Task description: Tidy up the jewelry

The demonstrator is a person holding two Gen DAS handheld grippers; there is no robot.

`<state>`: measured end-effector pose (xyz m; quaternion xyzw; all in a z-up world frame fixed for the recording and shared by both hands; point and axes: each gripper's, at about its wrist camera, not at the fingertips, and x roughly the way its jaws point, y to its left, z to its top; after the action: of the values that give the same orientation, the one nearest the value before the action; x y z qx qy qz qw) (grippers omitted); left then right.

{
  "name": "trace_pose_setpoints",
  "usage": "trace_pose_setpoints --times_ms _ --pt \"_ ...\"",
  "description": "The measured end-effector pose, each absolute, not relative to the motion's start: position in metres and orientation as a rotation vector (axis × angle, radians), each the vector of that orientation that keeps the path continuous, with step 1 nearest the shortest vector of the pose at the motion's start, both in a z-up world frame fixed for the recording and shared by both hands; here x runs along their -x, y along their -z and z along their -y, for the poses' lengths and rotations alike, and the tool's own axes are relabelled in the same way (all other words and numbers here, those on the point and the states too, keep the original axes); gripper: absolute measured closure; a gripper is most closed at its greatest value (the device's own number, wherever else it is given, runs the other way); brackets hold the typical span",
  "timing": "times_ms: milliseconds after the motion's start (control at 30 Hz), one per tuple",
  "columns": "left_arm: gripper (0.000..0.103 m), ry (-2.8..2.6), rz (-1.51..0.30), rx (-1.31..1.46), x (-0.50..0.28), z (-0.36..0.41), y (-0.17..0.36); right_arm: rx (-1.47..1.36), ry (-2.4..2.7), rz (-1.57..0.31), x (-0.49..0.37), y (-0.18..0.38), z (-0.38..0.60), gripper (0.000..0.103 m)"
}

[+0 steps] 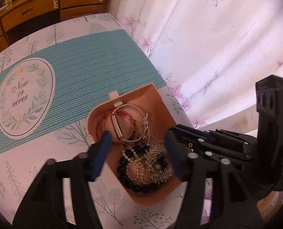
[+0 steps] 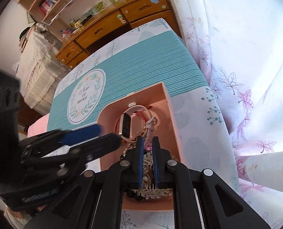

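A shelf and draped furniture were seen only in the right wrist view. "Now or never" was printed on the tablecloth. Above the jewelry in the pink box, the left gripper was spread wide and empty; the right gripper was nearly closed.
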<state>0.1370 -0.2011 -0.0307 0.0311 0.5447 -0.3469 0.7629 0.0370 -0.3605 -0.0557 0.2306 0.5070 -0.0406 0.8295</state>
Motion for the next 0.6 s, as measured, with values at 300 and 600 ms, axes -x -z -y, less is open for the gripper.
trace_pose_setpoints --times_ms 300,600 --pt "0.035 0.690 -1.121 -0.090 -0.123 0.169 0.018 -0.427 0.072 -1.054 -0.033 0.051 0.343 0.092" --pt "0.035 0.468 -1.024 -0.116 -0.080 0.091 0.012 -0.313 0.005 -1.024 -0.019 0.040 0.282 0.092"
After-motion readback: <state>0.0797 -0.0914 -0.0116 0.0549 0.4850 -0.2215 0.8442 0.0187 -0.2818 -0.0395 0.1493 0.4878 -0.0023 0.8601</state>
